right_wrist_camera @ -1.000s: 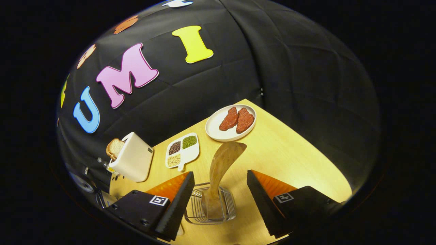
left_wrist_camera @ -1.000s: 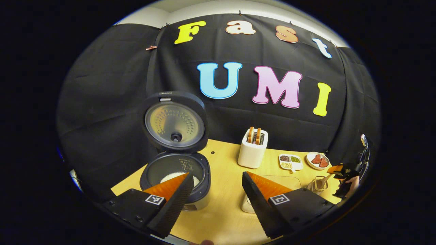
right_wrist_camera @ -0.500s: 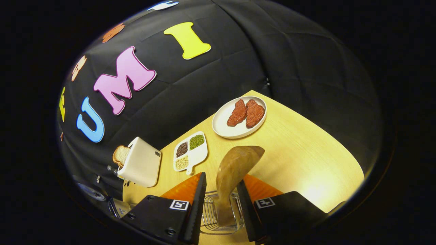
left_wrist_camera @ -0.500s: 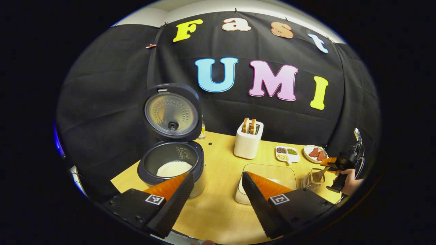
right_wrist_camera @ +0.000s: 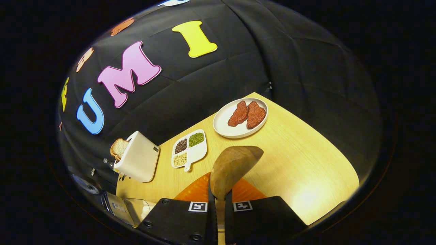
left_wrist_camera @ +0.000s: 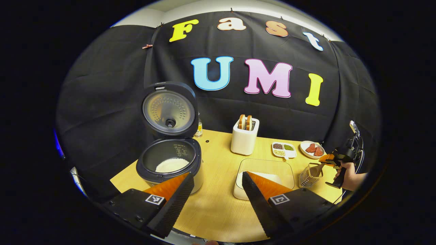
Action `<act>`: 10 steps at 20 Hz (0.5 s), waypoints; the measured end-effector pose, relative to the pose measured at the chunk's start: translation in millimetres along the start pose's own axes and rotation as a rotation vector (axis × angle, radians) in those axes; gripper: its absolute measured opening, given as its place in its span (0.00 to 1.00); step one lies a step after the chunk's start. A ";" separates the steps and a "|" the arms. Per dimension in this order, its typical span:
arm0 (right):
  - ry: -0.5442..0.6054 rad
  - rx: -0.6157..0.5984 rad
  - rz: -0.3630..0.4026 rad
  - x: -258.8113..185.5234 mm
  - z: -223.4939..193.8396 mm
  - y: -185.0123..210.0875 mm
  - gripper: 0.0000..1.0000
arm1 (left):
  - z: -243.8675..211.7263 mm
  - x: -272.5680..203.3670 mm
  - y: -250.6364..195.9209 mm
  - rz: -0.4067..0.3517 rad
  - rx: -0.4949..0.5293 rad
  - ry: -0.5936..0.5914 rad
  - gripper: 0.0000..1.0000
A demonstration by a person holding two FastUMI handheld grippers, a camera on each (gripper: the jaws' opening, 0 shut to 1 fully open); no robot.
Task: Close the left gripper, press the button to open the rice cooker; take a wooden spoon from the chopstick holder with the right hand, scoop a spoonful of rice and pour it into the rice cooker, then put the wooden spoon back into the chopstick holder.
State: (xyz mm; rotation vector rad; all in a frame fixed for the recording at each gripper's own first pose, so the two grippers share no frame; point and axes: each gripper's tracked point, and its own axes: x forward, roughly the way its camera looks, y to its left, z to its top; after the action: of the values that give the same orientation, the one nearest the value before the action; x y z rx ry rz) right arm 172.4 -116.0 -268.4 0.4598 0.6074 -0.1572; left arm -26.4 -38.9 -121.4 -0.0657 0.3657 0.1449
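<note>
In the left gripper view the dark rice cooker [left_wrist_camera: 169,165] stands at the left with its lid [left_wrist_camera: 169,110] raised and white rice in its pot. My left gripper [left_wrist_camera: 215,199] hangs open above the table's front edge, nothing between its fingers. A clear container of rice [left_wrist_camera: 264,173] lies right of the cooker, and the wire chopstick holder [left_wrist_camera: 307,175] stands beyond it. In the right gripper view my right gripper [right_wrist_camera: 219,204] is shut on the wooden spoon [right_wrist_camera: 233,165], whose bowl rises above the fingers. Farther off in the left gripper view, a hand holds that right gripper [left_wrist_camera: 335,160] over the holder.
A white toaster [left_wrist_camera: 244,139] with bread, a divided dish of beans [left_wrist_camera: 283,150] and a white plate with two red pieces [right_wrist_camera: 240,117] stand along the back of the wooden table [right_wrist_camera: 306,163]. A small bottle [left_wrist_camera: 199,128] sits behind the cooker.
My right gripper's fingers came together around the spoon and now clamp it. The left gripper drew back and up, so the cooker and rice container look smaller and farther off.
</note>
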 end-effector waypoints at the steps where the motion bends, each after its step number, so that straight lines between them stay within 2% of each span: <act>1: -0.007 -0.004 -0.003 -4.9 2.9 1.1 0.13 | -0.5 0.7 1.5 -0.009 -0.007 0.000 0.96; 10: -0.166 -0.032 -0.017 -69.7 52.1 33.4 0.12 | -3.3 6.6 35.8 -0.080 -0.025 -0.038 0.96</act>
State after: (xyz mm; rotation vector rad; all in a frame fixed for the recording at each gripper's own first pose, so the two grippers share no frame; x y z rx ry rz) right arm 151.7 -109.7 -177.7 0.4060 0.4503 -0.1994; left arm -26.9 -3.1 -128.2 -0.1020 0.3226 0.0717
